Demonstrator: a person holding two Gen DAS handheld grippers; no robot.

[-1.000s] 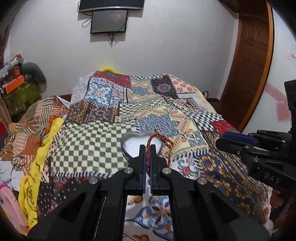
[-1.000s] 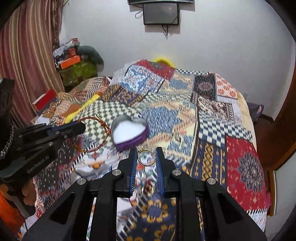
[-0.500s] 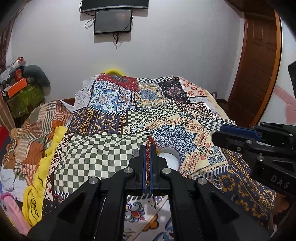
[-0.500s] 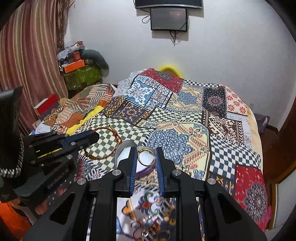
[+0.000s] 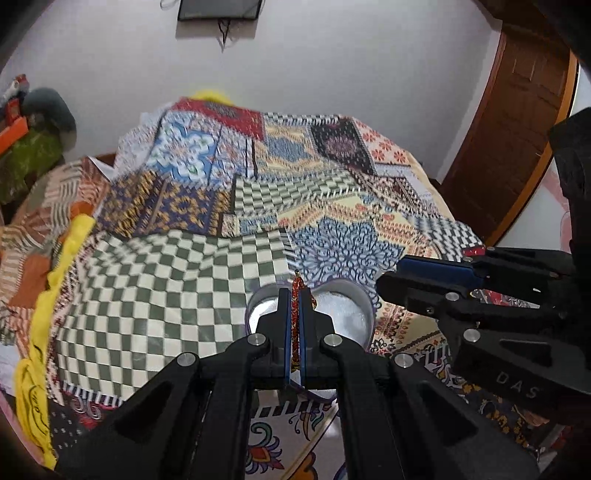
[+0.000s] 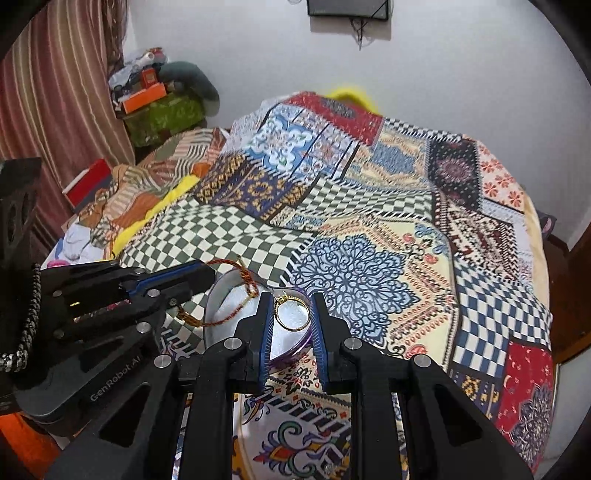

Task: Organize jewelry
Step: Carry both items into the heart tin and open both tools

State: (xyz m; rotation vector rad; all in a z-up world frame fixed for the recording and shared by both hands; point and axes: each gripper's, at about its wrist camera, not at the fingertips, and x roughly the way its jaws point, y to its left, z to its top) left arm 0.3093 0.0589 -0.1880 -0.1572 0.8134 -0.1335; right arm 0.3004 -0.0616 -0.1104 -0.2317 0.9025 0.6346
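A heart-shaped box [image 5: 340,314] with a purple rim and white lining lies open on the patchwork bedspread; it also shows in the right wrist view [image 6: 225,295]. My left gripper [image 5: 294,295] is shut on a red and gold cord bracelet [image 5: 295,306] and holds it over the box; the bracelet's loop hangs over the box in the right wrist view [image 6: 236,291]. My right gripper [image 6: 292,310] holds a gold ring [image 6: 291,312] between its fingers, just above the box's right lobe.
The patchwork bedspread [image 6: 369,229] covers the whole bed. A yellow cloth [image 5: 55,295] and piled clothes lie along the left edge. A wooden door [image 5: 517,129] stands at the right, a wall screen [image 6: 347,7] behind the bed.
Both grippers have moved forward and down over the heart box. The bracelet and the ring now hang right above its lining. Both grips are unchanged.
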